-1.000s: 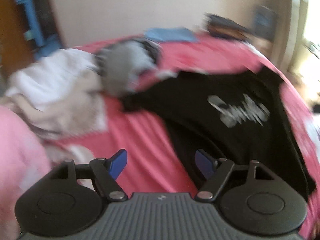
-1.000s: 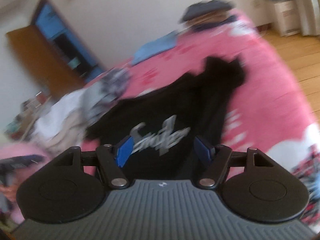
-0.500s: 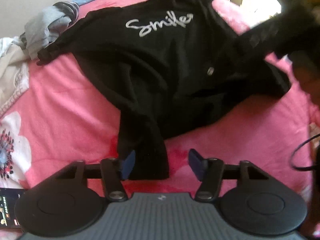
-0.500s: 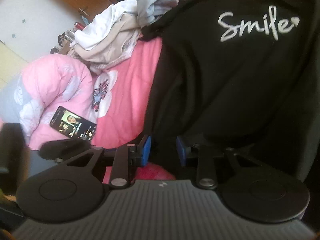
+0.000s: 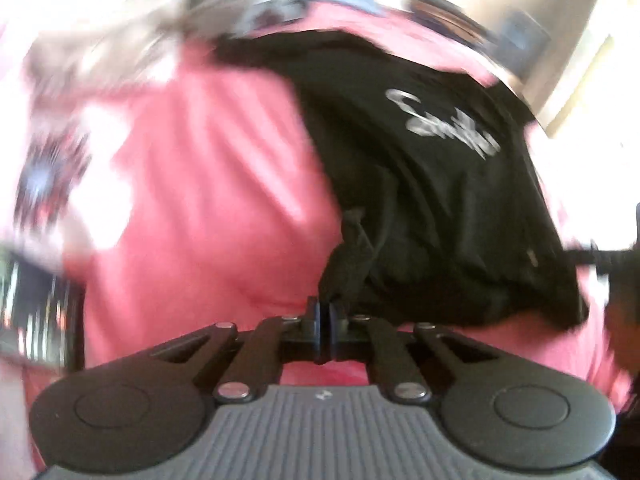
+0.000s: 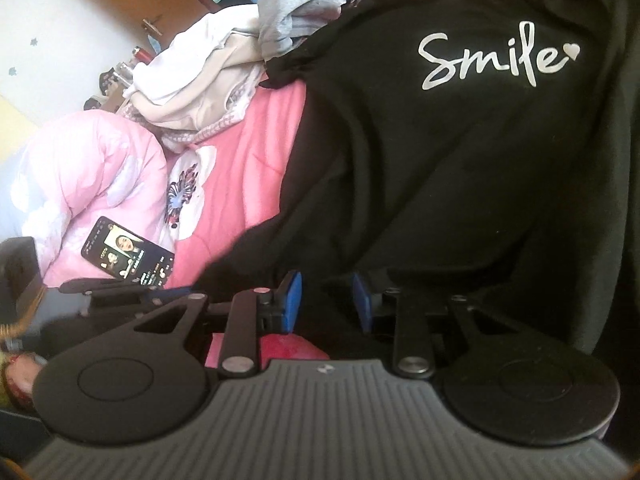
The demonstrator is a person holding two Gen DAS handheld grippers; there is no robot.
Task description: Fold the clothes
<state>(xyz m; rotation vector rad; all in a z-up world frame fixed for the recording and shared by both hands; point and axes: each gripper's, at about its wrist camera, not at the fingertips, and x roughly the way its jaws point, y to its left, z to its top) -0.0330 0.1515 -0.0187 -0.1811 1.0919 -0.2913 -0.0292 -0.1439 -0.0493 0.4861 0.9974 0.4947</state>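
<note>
Tongs both grip the black cotton "Smile" T-shirt (image 6: 460,152) on the pink bed (image 6: 248,184): left tongs (image 5: 323,312) just clenched on bunched hem, right tongs (image 6: 326,300) pinching thicker fabric.

The shirt (image 6: 460,168) is matt black cloth with glossy silvery lettering (image 6: 496,60). The bed (image 6: 256,152) wears soft pink printed cloth. The phone (image 6: 128,254) at nine o'clock has a glossy screen. Each tool (image 6: 326,302) is matt black plastic, ribbed grey at six o'clock, with shiny metal rivets.
</note>
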